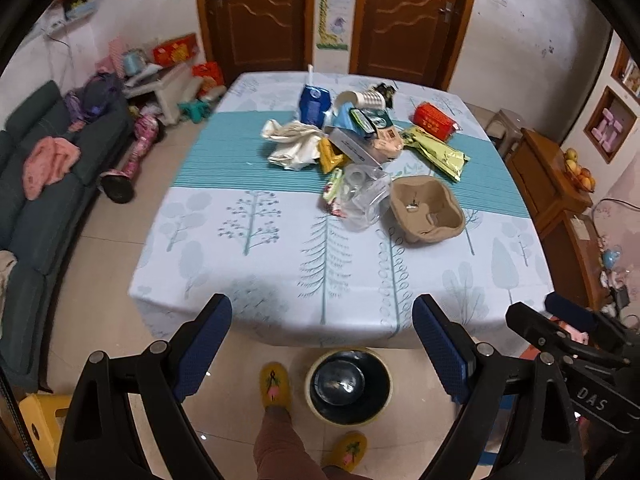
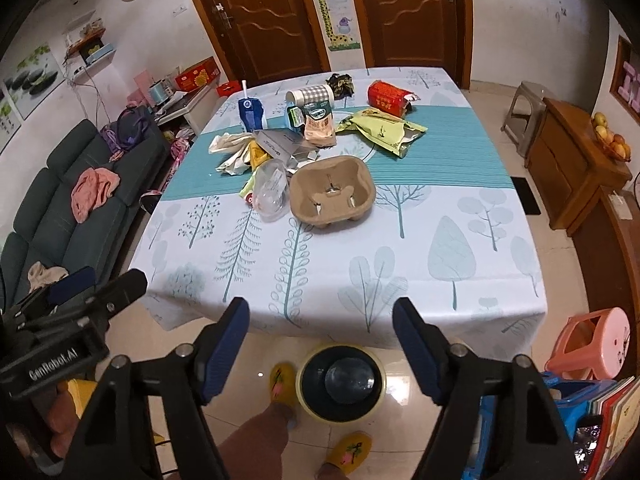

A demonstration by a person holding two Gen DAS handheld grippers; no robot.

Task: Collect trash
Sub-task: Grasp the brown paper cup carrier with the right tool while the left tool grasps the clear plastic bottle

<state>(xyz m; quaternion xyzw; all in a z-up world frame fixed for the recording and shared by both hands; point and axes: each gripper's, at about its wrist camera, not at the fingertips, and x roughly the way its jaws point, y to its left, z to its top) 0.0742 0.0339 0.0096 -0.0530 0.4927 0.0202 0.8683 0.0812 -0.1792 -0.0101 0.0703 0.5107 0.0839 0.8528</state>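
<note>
"DAS", "GenRoboLAI" on tongs' bodies

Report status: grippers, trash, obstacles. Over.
Left gripper and right gripper open, empty, short of table. Trash pile untouched on tablecloth. Bin on floor below. Path clear.

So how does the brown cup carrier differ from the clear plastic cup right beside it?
The cup carrier is opaque brown moulded pulp; the clear plastic cup is see-through. The carrier sits upright with its wells facing up, while the cup lies on its side. The carrier is broader and squarish, the cup narrower and round. Both rest on the tablecloth at the near edge of the litter pile, untouched.
</note>
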